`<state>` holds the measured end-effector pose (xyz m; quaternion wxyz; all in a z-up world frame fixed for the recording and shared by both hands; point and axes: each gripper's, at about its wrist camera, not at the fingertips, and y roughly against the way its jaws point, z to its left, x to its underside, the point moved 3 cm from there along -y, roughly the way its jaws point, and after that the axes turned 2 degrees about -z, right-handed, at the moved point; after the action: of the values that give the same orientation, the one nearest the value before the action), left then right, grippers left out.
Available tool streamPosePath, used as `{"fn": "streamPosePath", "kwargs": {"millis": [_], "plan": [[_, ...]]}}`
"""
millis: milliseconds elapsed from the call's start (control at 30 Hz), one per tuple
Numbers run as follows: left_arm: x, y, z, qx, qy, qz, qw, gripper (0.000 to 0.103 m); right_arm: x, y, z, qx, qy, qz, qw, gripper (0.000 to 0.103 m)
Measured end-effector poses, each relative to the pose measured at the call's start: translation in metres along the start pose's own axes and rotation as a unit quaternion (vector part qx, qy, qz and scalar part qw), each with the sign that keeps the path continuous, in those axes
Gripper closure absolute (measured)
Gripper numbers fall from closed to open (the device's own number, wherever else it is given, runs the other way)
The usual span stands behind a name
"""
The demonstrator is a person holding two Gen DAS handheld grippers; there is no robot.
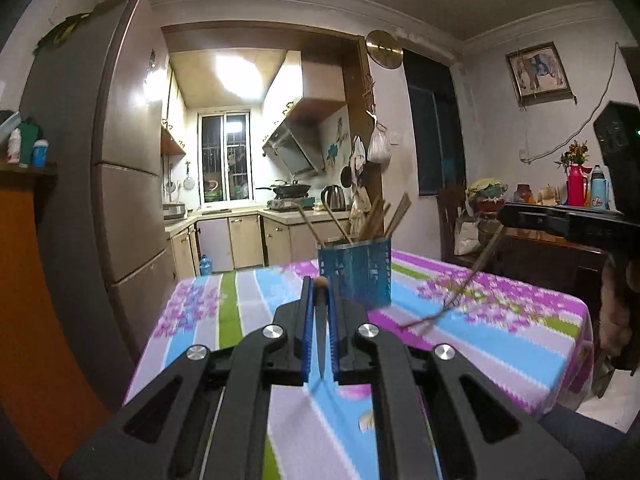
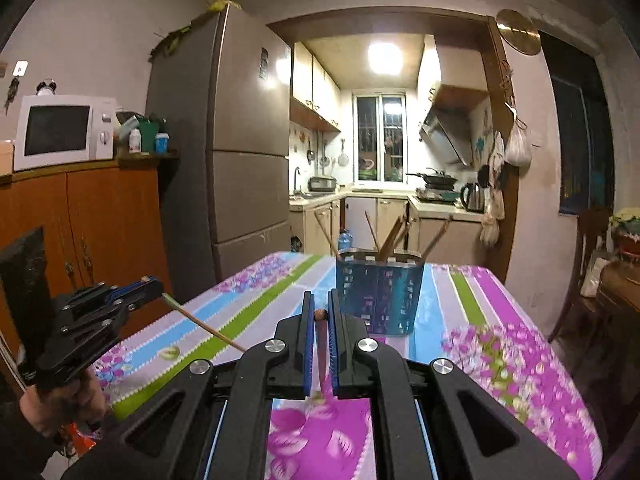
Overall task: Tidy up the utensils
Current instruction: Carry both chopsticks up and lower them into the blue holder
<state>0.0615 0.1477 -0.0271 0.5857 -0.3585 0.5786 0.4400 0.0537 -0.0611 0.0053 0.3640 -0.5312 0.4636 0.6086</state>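
a big table (image 2: 500,320) with a bright striped flower cloth fills both views. near its far middle stands a blue holder (image 2: 379,292), upright, with a few wooden sticks (image 2: 390,236) already leaning inside it.

the left gripper (image 1: 320,284) is squeezed tight on one chopstick (image 1: 322,336), which runs down between its blue pads and pokes out a little at the tip. from the other side you can see this stick slanting down over the cloth. the right gripper (image 2: 319,312) is squeezed tight on another chopstick (image 2: 321,354) the same way. both are lifted above the table, close in front of the holder, one on each side.

i think the job now is dropping these two sticks into the holder. to do it well, tip each stick so its low end points down into the open top. go one hand at a time so the two sticks do not bump. aim for a gap between the sticks already there. let go only when the end is well inside, or the stick may slide off the rim and the holder may tip.
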Motion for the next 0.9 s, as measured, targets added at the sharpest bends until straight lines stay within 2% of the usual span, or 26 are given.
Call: {"fn": "streamPosePath", "kwargs": {"millis": [233, 367, 700, 900], "plan": [[-0.037, -0.04, -0.001, 0.02, 0.012, 0.007, 0.9997, 0.098, -0.028, -0.011, -0.024, -0.007, 0.013, -0.007, 1.0, 0.095], [-0.054, -0.05, -0.009, 0.031, 0.013, 0.01, 0.9994, 0.098, -0.035, -0.016, -0.04, -0.005, 0.014, -0.007, 1.0, 0.095], [-0.072, -0.074, -0.038, 0.049, 0.011, 0.027, 0.9984, 0.098, -0.052, -0.017, -0.089, 0.001, 0.005, -0.021, 1.0, 0.095], [-0.087, -0.089, -0.05, 0.052, 0.009, 0.031, 0.9981, 0.098, -0.068, -0.022, -0.103, -0.007, 0.009, -0.034, 0.999, 0.095]]}}
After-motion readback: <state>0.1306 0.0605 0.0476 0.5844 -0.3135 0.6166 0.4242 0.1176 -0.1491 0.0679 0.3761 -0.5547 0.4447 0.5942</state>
